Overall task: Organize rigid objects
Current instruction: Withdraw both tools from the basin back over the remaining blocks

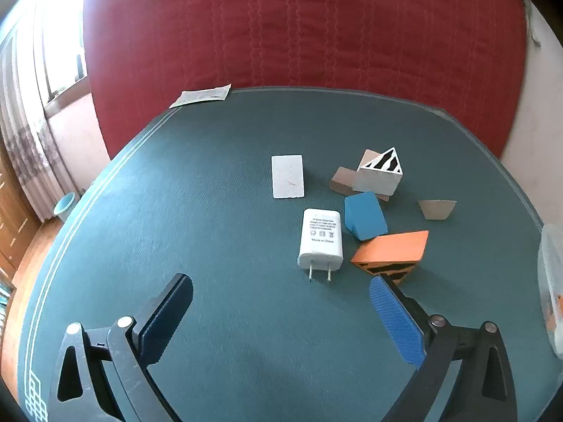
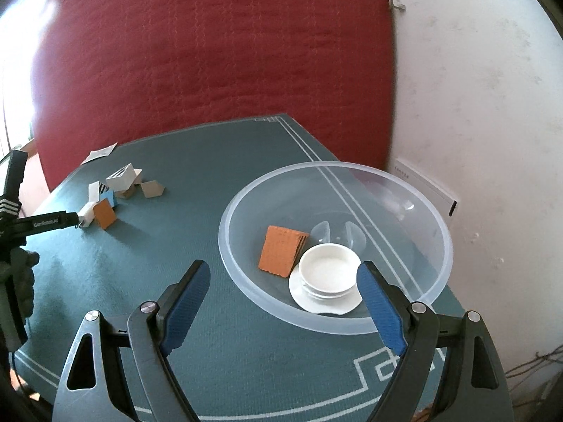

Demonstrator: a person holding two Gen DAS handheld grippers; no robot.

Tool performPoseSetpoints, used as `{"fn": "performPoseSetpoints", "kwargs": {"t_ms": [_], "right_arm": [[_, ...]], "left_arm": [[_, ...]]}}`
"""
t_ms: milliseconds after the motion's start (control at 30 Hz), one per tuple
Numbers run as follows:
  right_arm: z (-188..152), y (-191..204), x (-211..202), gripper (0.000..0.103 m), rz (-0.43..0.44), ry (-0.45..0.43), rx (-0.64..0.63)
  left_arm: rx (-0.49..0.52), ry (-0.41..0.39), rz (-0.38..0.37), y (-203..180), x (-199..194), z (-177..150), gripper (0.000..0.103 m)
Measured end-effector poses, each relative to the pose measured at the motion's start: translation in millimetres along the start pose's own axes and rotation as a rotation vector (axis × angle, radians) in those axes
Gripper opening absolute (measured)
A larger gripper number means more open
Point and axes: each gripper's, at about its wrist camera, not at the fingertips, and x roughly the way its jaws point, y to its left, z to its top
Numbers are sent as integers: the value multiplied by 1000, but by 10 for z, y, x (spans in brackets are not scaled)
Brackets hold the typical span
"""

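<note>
The left gripper (image 1: 281,299) hangs with jaws spread wide and empty above the green bench (image 1: 176,211). Just ahead lies a white charger (image 1: 320,239), prongs pointing back toward it, long axis running away. Beyond are blue (image 1: 364,215) and orange (image 1: 392,249) blocks. The right gripper (image 2: 283,285), also spread and empty, faces the clear bowl (image 2: 415,316).

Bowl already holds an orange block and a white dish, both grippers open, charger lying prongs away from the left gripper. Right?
Not quite: in the left wrist view the white charger lies with its prongs toward the left gripper. The rest holds: the clear bowl holds the orange block and white dish; the right gripper is open too.
</note>
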Motion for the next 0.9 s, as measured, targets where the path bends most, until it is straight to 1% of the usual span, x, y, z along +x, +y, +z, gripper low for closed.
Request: {"fn": "performPoseSetpoints", "kwargs": {"t_ms": [167, 367, 533, 800, 833, 867, 900], "right_arm": [[11, 60, 7, 86, 11, 9, -7], [97, 163, -26, 86, 60, 12, -22], [178, 260, 22, 86, 120, 45, -17], [272, 564, 95, 86, 190, 64, -91], [278, 607, 110, 86, 201, 71, -102], [283, 630, 126, 86, 208, 76, -107], [291, 668, 157, 86, 220, 86, -112]], "left_arm": [[35, -8, 10, -32, 57, 60, 102], [52, 14, 10, -25, 220, 131, 102], [69, 32, 4, -39, 291, 168, 89], [81, 34, -29, -36, 421, 245, 86], [83, 38, -32, -32, 447, 256, 82], [83, 45, -36, -27, 475, 265, 80], [82, 50, -40, -18, 501, 273, 75]]}}
